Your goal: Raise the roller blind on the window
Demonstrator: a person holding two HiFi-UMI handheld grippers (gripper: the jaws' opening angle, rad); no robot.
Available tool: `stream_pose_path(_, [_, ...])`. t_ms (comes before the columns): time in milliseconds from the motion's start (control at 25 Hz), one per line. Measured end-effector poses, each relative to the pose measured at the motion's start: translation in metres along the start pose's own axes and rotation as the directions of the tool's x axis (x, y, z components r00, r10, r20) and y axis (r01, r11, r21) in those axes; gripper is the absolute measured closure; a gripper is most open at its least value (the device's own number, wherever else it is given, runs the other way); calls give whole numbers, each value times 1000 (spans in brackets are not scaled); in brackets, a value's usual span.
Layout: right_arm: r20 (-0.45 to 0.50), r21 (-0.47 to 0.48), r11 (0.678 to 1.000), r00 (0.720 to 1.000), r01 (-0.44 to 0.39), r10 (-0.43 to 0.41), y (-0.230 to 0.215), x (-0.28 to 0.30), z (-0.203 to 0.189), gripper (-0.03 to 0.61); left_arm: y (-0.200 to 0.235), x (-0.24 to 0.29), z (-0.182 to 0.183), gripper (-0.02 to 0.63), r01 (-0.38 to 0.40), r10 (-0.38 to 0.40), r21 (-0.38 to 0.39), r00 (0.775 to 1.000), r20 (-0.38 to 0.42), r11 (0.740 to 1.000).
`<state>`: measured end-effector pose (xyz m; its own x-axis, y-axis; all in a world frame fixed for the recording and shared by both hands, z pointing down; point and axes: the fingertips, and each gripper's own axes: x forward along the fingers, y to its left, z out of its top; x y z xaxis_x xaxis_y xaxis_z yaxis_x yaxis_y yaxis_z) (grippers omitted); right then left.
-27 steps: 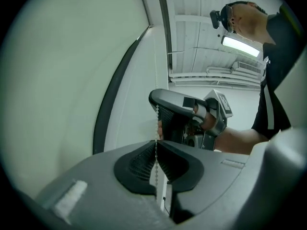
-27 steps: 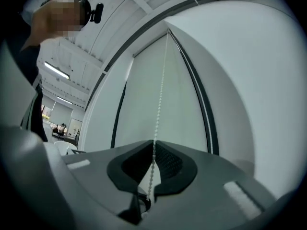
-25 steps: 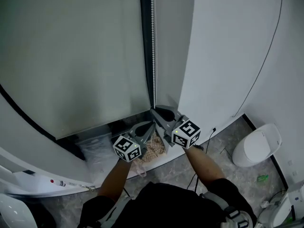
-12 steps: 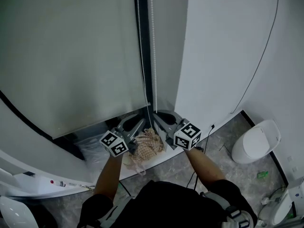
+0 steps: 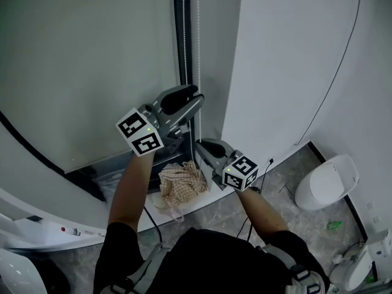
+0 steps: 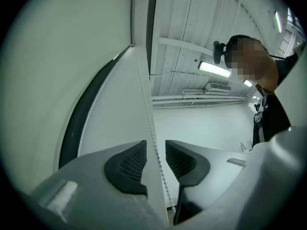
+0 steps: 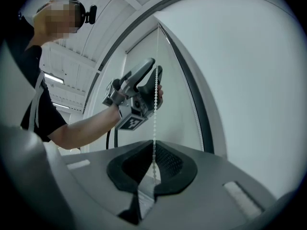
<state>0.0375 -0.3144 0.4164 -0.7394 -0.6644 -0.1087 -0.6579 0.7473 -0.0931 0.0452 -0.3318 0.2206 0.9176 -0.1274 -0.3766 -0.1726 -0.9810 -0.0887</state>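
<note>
The bead chain is pinched low in the right gripper, jaws pressed together on it, probably to hold it taut. Above, the left gripper has just been opened; its jaws are spread with the chain between them ungripped, likely for a higher regrip. The roller blind hangs left of both grippers. A checked cloth lies below them, clear of the chain.
</note>
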Motion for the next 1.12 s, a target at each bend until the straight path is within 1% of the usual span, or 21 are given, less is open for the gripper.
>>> stream_pose_path(200, [-2, 2, 1000, 1000, -10, 10, 5, -1, 0, 561, -15, 14, 13, 495, 62, -62, -11, 998, 33, 998])
stream_pose_path(280, [-2, -5, 1000, 1000, -15, 15, 8, -3, 1, 561, -17, 13, 14, 583, 51, -51, -10, 998, 36, 999])
stream_pose_path(440, [-2, -14, 1000, 1000, -18, 18, 9, -6, 0, 561, -10, 4, 13, 600, 14, -7, -91, 998, 70, 996])
stream_pose_path(520, [-20, -13, 1000, 1000, -21, 21, 10, -6, -8, 561, -8, -2, 7, 600, -11, 16, -86, 998, 62, 996])
stream_pose_path(640, [-100, -12, 1000, 995, -23, 21, 12, -6, -39, 561, -7, -14, -20, 600, -50, 50, -47, 999, -6, 998])
stream_pose_path(720, [-175, 0, 1000, 984, -20, 20, 12, -9, -69, 561, -11, -22, -47, 600, -64, 61, -49, 996, -58, 997])
stream_pose_path(840, [-291, 30, 1000, 957, -8, 17, 11, -22, -119, 561, -23, -36, -94, 600, -85, 76, -71, 990, -116, 994])
stream_pose_path(920, [-352, 65, 998, 936, -6, 29, 14, -26, -147, 560, -25, -52, -120, 600, -108, 96, -93, 988, -123, 990])
stream_pose_path(1000, [-378, 99, 995, 924, -15, 52, 19, -24, -159, 560, -24, -64, -128, 600, -125, 112, -131, 988, -104, 983])
stream_pose_path(1040, [-376, 103, 994, 925, -25, 62, 21, -23, -157, 557, -25, -66, -127, 601, -130, 117, -137, 988, -101, 982])
stream_pose_path(1080, [-362, 98, 995, 930, -33, 67, 22, -23, -150, 553, -26, -65, -125, 601, -133, 120, -127, 987, -104, 983])
stream_pose_path(1120, [-334, 92, 995, 940, -40, 68, 21, -23, -137, 504, -27, -64, -124, 601, -135, 123, -109, 986, -110, 985])
